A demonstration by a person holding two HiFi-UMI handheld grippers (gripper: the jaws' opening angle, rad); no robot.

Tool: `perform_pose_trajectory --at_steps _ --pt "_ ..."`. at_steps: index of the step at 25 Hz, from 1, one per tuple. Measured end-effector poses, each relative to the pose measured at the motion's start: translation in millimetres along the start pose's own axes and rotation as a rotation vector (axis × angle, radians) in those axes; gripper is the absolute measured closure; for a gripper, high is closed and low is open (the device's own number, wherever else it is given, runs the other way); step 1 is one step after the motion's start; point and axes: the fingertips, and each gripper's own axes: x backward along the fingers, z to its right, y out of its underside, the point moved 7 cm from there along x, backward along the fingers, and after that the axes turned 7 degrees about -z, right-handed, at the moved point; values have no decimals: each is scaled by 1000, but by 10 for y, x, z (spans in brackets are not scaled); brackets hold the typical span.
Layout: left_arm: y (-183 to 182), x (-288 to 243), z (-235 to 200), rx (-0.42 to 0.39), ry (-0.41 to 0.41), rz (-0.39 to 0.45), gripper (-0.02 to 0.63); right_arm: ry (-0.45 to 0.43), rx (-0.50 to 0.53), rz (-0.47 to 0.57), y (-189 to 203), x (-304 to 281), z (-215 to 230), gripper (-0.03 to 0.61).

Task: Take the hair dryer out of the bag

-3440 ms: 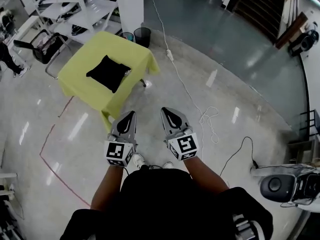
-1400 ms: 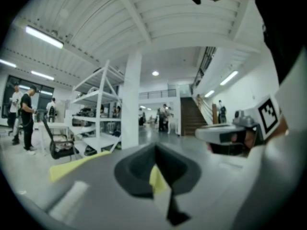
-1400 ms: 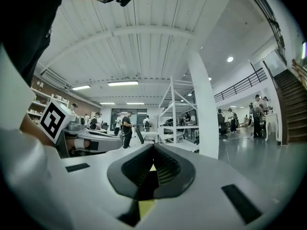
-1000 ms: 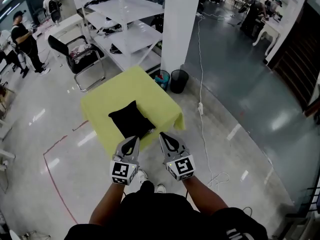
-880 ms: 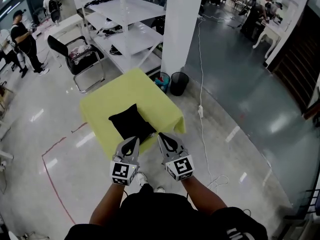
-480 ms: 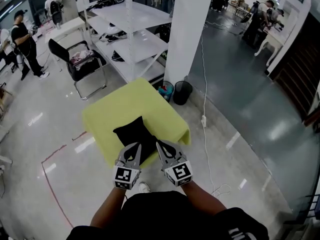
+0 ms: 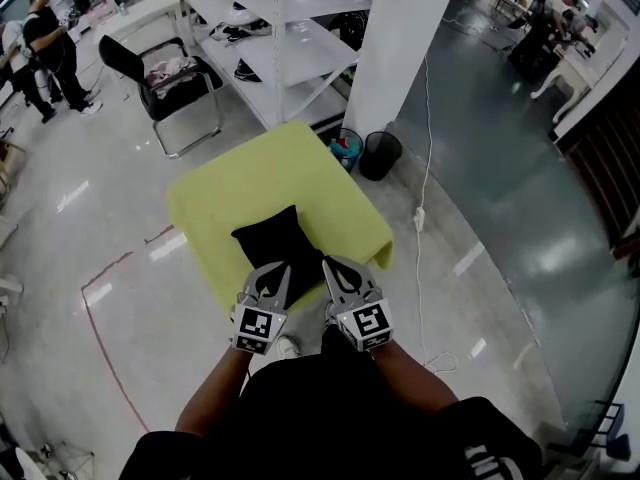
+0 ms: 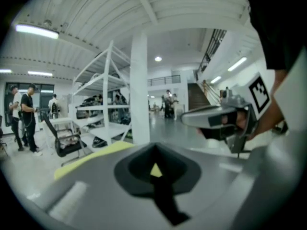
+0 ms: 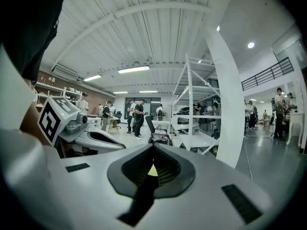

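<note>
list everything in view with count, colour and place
table: one, yellow cloth, centre
bag: one, black, on the table's near side
pillar: one, white, behind the table
shelving: one rack, white, left of the pillar
chair: one, black, beyond the table at left
bins: two, dark, at the pillar's foot
cable: one, white, on the floor at right
people: at least two, dark tops, far corners
left gripper: one, grey, shut and empty, by the bag's near edge
right gripper: one, grey, shut and empty, beside the left

Blk bag [image 7: 278,251], yellow tablecloth [image 7: 262,173], white shelves [image 7: 292,40], blk chair [image 7: 148,68]
</note>
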Motion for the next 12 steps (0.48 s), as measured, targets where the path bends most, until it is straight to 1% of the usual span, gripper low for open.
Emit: perform_pose_trajectory --at_steps 4,6,9,12 --pt "204 -59 8 26 -13 -81 606 -26 -7 -65 236 -130 11 572" --pt "320 -152 34 20 2 -114 606 -43 -20 -93 361 -207 26 572" --pt "588 -318 106 12 38 -193 516 -75 -31 -130 601 -310 4 572" --pt "949 -478 181 -20 57 -275 396 -101 -36 -173 817 -433 -47 572"
